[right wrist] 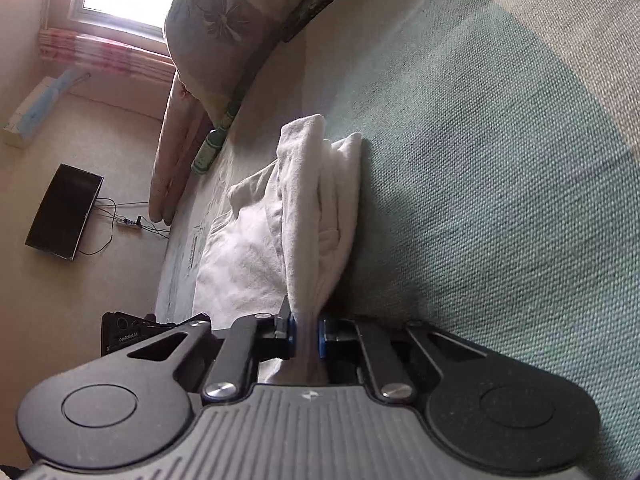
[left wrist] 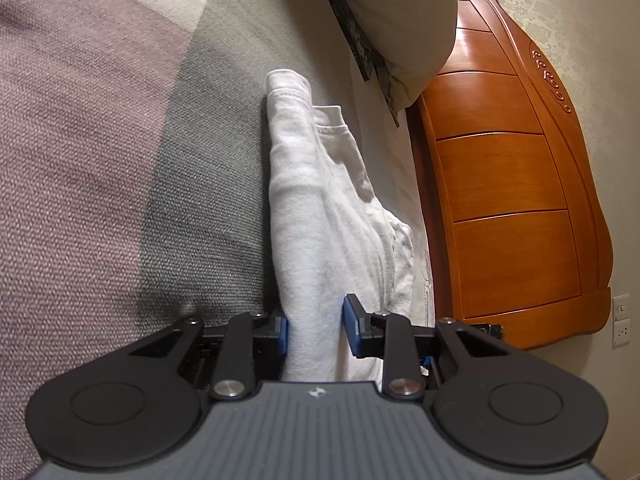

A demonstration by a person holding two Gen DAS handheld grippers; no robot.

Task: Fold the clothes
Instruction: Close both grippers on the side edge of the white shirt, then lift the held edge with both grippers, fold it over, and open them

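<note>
The left tongs (left wrist: pixel 314 330) sit at the bottom centre of the left wrist view, partly closed around a thick fold of the white garment (left wrist: pixel 320 208). The left blue pad (left wrist: pixel 282 334) lies against the cloth, and the right one touches its other side, so the fold is gripped between them. The right tongs (right wrist: pixel 307 334), bottom centre of the right wrist view, are pinched almost shut on a thin bunched edge of the same white garment (right wrist: pixel 304 216), which narrows to a neck between the blue pads.

In both views the garment runs as a long raised ridge from the tongs toward the upper middle of the frame, its long axis in line with the fingers. In the left wrist view its far end rounds off just above centre, with a hemmed edge showing to the right of the ridge. In the right wrist view the far end splits into two soft peaks, and looser cloth spreads to the lower left.

The garment lies on a bed (left wrist: pixel 100 140) with broad woven bands of colour. Open bedding fills the left of the left wrist view and the right of the right wrist view. On the other side the room is tighter: a pillow (left wrist: pixel 404 20) and wooden headboard (left wrist: pixel 508 184) stand at upper right in the left view, and the bed's edge falls to the floor (right wrist: pixel 60 300) at left in the right view.
</note>
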